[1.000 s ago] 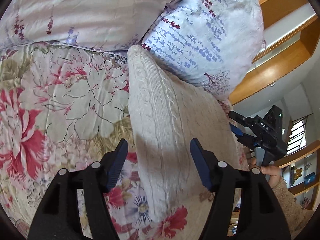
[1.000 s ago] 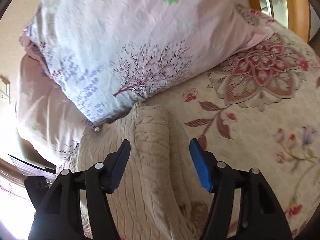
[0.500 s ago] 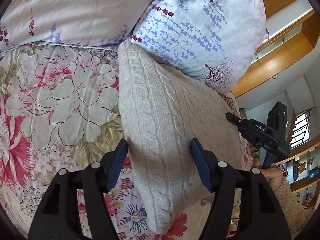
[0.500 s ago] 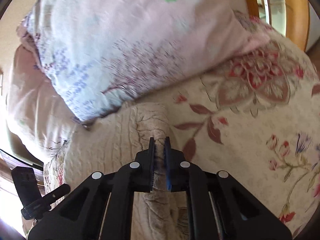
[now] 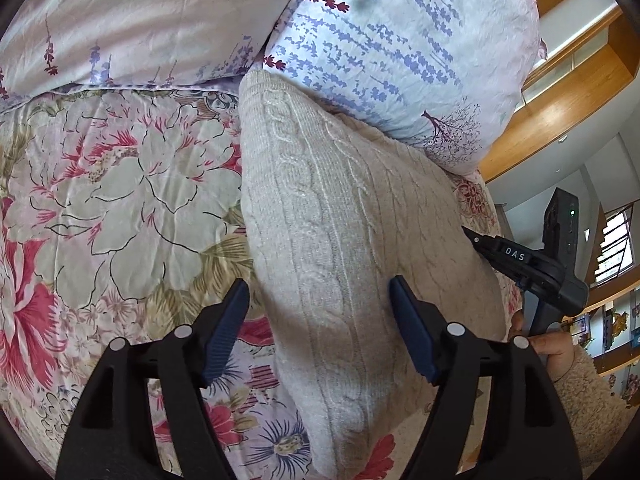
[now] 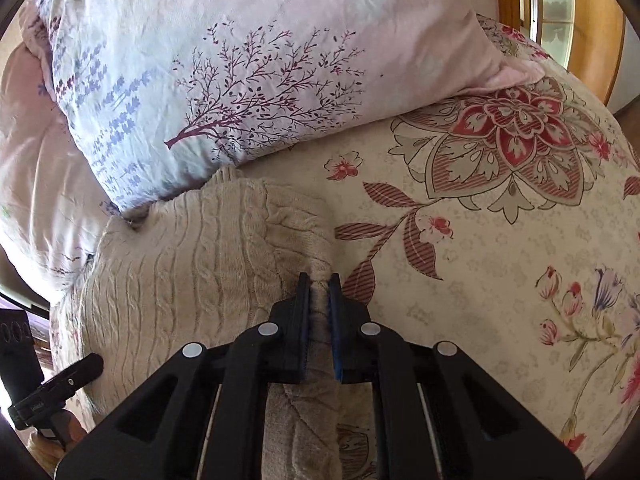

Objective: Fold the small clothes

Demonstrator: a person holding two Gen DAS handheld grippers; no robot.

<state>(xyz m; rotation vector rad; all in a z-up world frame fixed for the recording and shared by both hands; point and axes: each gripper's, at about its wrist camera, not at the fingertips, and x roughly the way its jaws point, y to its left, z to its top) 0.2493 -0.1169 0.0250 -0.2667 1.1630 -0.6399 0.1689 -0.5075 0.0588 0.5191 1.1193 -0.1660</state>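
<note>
A cream cable-knit sweater (image 5: 344, 216) lies folded on the floral bedspread (image 5: 120, 184), its far end against the pillows. My left gripper (image 5: 318, 300) is open, its two blue pads straddling the sweater's near left edge just above it. My right gripper (image 6: 319, 280) is shut on a pinched ridge of the sweater (image 6: 192, 264) at its right edge. The right gripper also shows in the left wrist view (image 5: 516, 256), at the sweater's far right side, held by a hand.
Two lavender-print pillows (image 5: 400, 40) (image 6: 240, 60) lie at the head of the bed, touching the sweater. A wooden headboard (image 5: 560, 92) stands behind. Open bedspread (image 6: 500, 240) lies to the right of the sweater.
My right gripper closed on the sweater's right edge and holds it. My left gripper moved forward along the sweater's left edge, staying open.
</note>
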